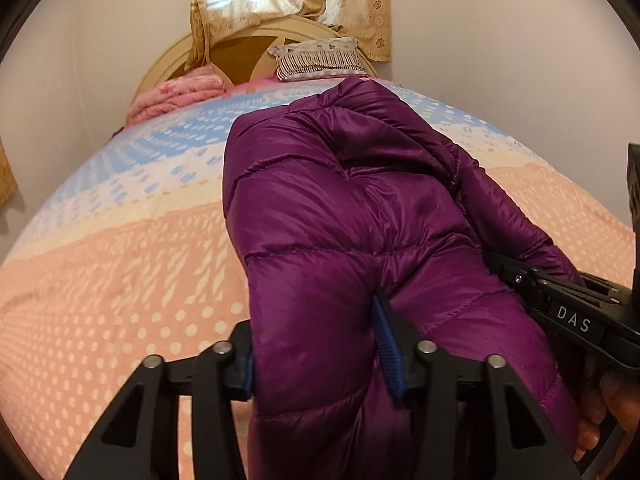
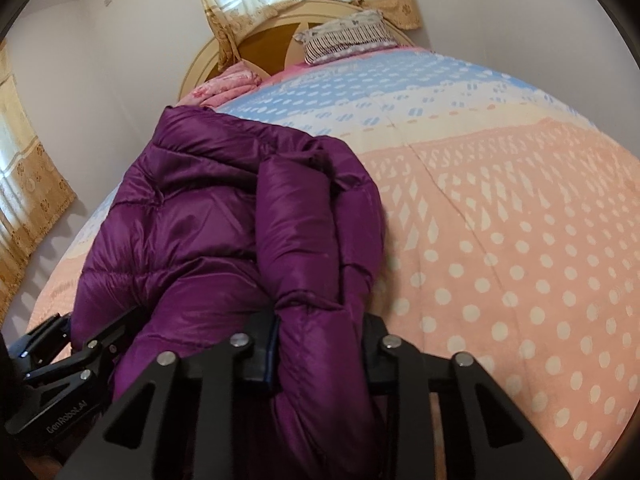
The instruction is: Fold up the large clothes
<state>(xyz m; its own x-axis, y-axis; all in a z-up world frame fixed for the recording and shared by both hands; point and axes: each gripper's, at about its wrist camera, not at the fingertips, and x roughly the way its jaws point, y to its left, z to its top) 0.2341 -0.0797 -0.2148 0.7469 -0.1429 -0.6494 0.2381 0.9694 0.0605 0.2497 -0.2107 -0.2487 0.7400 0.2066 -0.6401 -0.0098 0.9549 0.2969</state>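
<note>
A purple quilted down jacket (image 1: 340, 216) lies lengthwise on the bed, its near end lifted. My left gripper (image 1: 316, 360) is shut on the jacket's near hem, with thick fabric bunched between its blue-padded fingers (image 1: 390, 354). My right gripper (image 2: 320, 356) is shut on the jacket (image 2: 224, 216) too, on a puffy fold at its right side. The right gripper shows in the left wrist view (image 1: 568, 312) at the jacket's right edge. The left gripper shows in the right wrist view (image 2: 68, 356) at lower left.
The bed has a bedspread (image 1: 120, 272) of pink with white dots and a blue band farther away. A folded pink blanket (image 1: 180, 92) and a striped pillow (image 1: 320, 60) lie by the round headboard (image 1: 236, 56). Curtains (image 2: 28, 184) hang at the left wall.
</note>
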